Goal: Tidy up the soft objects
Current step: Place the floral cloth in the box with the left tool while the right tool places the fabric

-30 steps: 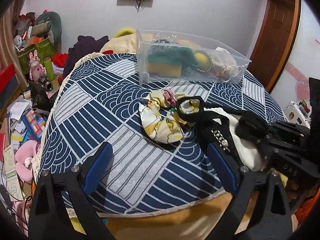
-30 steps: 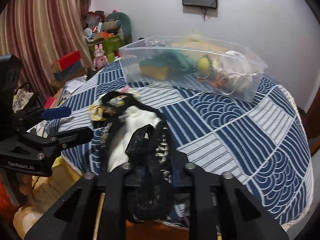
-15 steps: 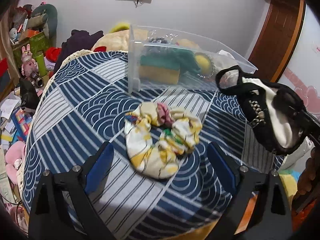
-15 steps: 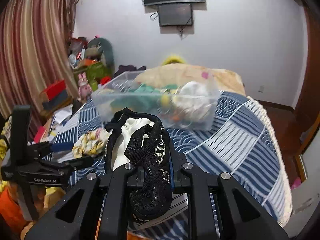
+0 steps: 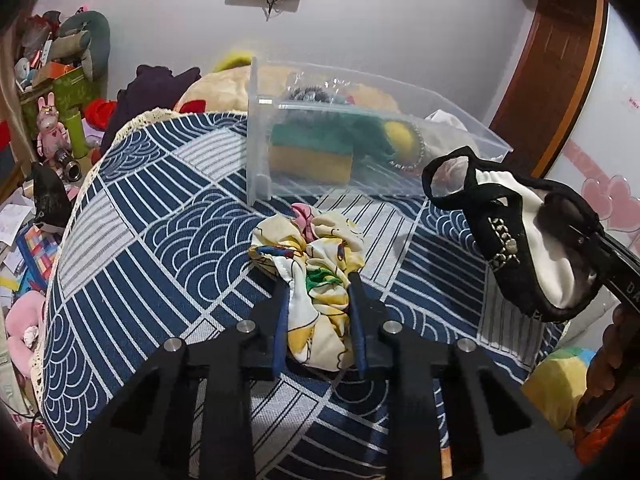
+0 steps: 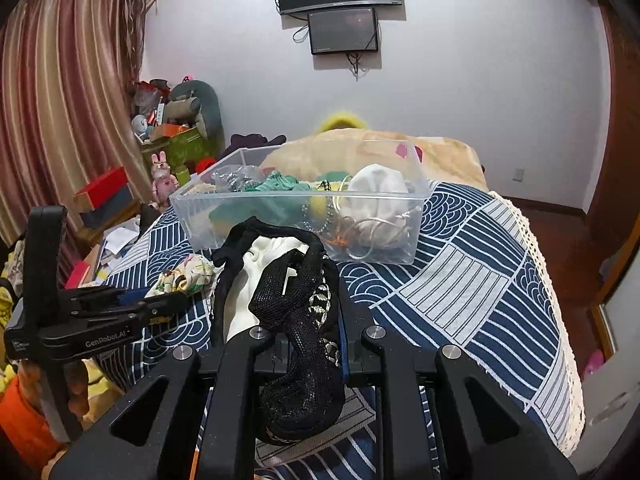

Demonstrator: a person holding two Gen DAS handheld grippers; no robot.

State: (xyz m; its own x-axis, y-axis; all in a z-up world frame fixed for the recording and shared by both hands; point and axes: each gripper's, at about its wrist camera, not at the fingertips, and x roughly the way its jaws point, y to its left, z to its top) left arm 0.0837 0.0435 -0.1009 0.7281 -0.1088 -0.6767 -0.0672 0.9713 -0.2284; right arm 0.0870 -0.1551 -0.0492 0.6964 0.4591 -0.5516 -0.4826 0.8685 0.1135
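Scrunchie (image 5: 316, 280), floral, lying on the patterned surface (image 5: 160, 248), is now pinched by the left gripper (image 5: 318, 300) jaws, spread a second ago; right gripper (image 6: 308, 320) has lifted the black-and-white garment (image 6: 280, 280), clamped, toward the clear bin (image 6: 416, 184)

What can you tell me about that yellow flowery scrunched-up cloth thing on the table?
The yellow flowery cloth is a soft, crumpled bundle, cream and yellow with bits of pink, green and blue print. It looks like thin, slightly shiny fabric gathered into ruffles. It lies on the blue wave-pattern tablecloth, just in front of the clear plastic box, apart from it. The left tongs have their blue-padded fingers closed in on its near end, one on each side, pinching it.
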